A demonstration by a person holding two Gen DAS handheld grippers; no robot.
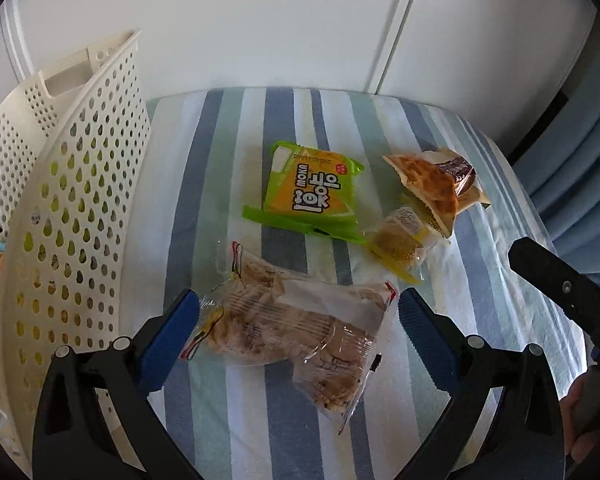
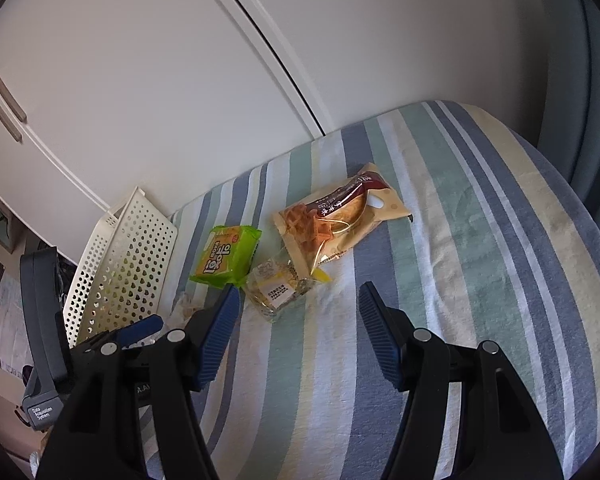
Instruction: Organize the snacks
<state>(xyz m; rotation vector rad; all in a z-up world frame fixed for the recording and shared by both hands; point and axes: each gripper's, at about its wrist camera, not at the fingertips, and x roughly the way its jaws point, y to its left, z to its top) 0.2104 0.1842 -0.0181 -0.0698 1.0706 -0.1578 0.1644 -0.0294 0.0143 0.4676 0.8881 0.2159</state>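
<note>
while the snacks lie loose on the striped bed (image 1: 380, 420), the perforated cream basket (image 1: 80, 240) serves as landmark for this entry; it stands at the bed's edge and already holds some packets, seen only in part.

item one: clear bag of biscuits (image 1: 292, 332), nearest the basket, lying flat between the blue pads of the left tool (image 1: 298, 312), which stands spread wide, neither pad touching the wrapper.

item two: green and orange packet (image 1: 312, 192), farther from the basket than the biscuits, flat, its seam just beside item three.

item three: small yellow-trimmed packet (image 2: 280, 284), beyond the green one, partly tucked under item four.

item four: tan bag with a red-brown band (image 2: 340, 216), farthest from the basket.

right tool (image 2: 296, 320): parted, empty, hovering near item three.

risks, as judged: the biscuit bag is slack and glossy, so a pinch on loose film may slip or crush the contents; a lift by one corner could let it swing against the basket wall; the two tools sit close and may collide over items two and three.
</note>
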